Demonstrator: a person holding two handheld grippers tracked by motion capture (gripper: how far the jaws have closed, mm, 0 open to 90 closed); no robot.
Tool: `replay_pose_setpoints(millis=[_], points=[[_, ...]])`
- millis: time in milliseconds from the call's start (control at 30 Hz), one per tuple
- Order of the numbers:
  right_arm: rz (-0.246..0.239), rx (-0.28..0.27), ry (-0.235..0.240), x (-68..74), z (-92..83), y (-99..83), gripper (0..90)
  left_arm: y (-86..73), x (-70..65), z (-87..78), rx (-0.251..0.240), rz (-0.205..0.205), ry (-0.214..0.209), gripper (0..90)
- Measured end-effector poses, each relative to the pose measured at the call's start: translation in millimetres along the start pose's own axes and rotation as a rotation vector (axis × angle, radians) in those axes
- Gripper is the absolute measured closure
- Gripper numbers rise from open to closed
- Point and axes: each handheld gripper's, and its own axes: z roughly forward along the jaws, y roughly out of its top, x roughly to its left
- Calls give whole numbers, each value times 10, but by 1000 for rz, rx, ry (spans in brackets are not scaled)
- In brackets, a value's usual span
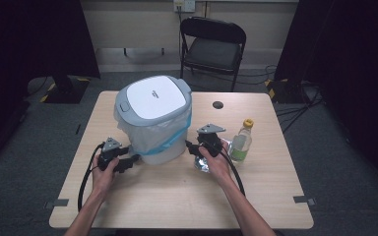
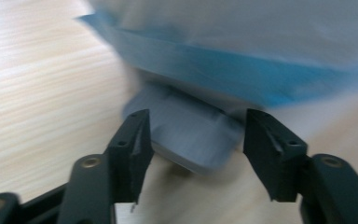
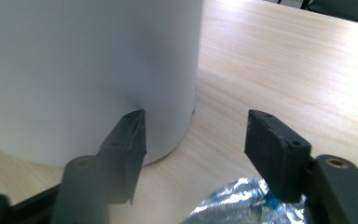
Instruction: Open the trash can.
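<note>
The white plastic bin with its thin blue-edged liner (image 1: pixel 153 129) stands between the left gripper (image 2: pixel 193 140) and right gripper (image 3: pixel 193 140), both held apart and empty. Its stiff, light grey pedal (image 2: pixel 186 135), directly ahead, is judged the best hold.

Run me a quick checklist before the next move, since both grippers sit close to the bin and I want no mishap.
1. Bin lid closed: ok.
2. Left gripper open, grey pedal between the jaws, not pinched: ok.
3. Right gripper open, nothing held: ok.
4. Right gripper's jaw clear of the bin wall: cannot tell.
5. Foil wrapper out of the right gripper's way: not ok, it lies just below the jaws.
6. Bottle upright, apart from the bin: ok.
</note>
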Motion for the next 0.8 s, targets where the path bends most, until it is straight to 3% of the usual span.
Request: replay_pose_setpoints(millis=[33, 67, 100, 133, 167, 200, 267, 300, 333, 467, 567, 600, 667, 700, 800], points=[[-7, 7, 12, -3, 28, 12, 319, 2, -40, 12, -4, 1, -72, 278], [-6, 13, 42, -1, 59, 21, 253, 19, -91, 20, 6, 27, -68, 178], [-14, 15, 60, 10, 86, 31, 236, 46, -145, 18, 16, 52, 4, 211], [-29, 19, 44, 27, 97, 42, 228, 70, -157, 7, 7, 61, 43, 301], [-36, 18, 31, 36, 98, 48, 228, 85, -124, -10, -4, 57, 37, 316], [-28, 16, 33, 31, 97, 45, 229, 87, -68, -29, -10, 39, 38, 266], [-16, 13, 31, 20, 89, 38, 244, 67, 52, -63, -13, -10, 80, 265], [-16, 13, 31, 20, 89, 38, 244, 67, 52, -63, -13, -10, 80, 276], [-16, 14, 24, 10, 78, 47, 244, 39, 172, -80, -4, -46, 108, 270], [-14, 13, 19, -8, 68, 58, 244, 42, 399, -40, -18, -115, 173, 266], [-1, 16, 17, -7, 75, 40, 244, 75, 479, 10, -8, -123, 188, 267], [2, 19, 18, -6, 85, 31, 244, 105, 536, 66, -7, -124, 218, 270], [10, 24, 16, -7, 105, 21, 244, 125, 588, 125, 13, -148, 202, 305], [10, 24, 16, -7, 105, 21, 244, 125, 588, 125, 13, -148, 202, 347], [8, 22, 20, -9, 118, 20, 240, 153, 657, 171, 34, -138, 237, 322]])
